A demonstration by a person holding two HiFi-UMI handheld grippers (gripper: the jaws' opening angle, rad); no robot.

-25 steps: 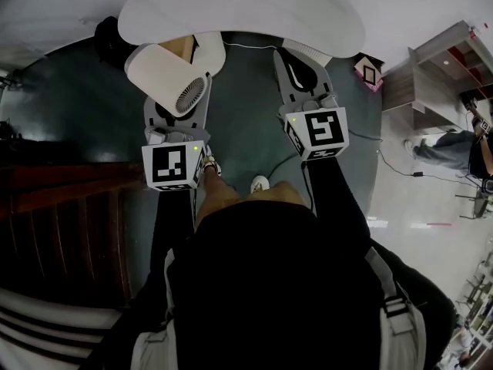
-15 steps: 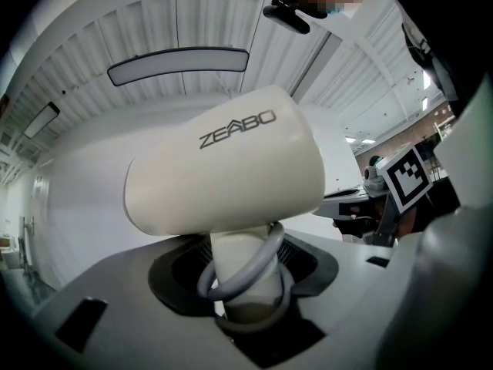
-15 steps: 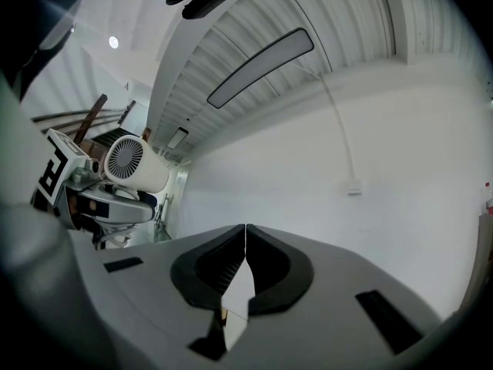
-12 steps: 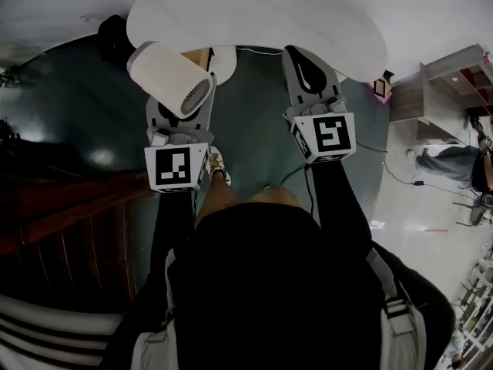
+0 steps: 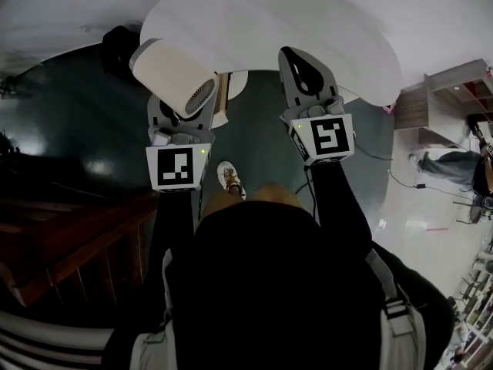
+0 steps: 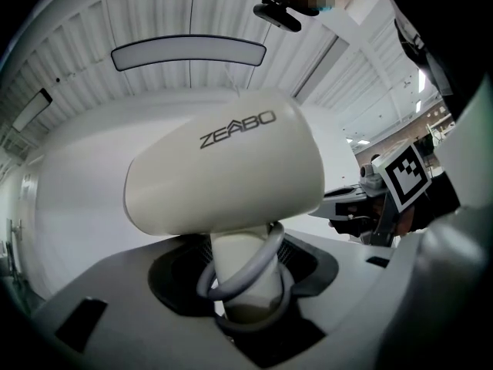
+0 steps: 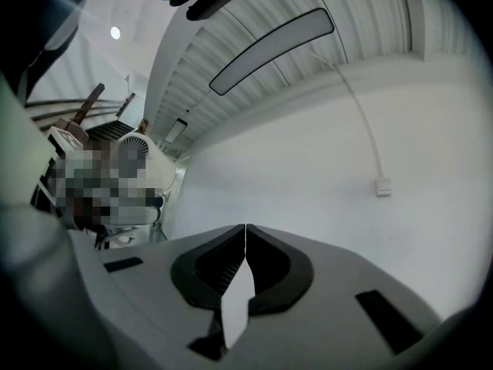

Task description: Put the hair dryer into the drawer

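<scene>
The head view looks steeply down past the person's torso and arms, with the left gripper (image 5: pixel 189 105) and right gripper (image 5: pixel 296 56) reaching toward a white surface (image 5: pixel 269 21) ahead. Each gripper view sits just behind its own jaws, facing level along them at that surface. The hair dryer (image 6: pixel 223 172) is shared by all three views: huge and close in the left gripper view, small at the right gripper view's left edge.
</scene>
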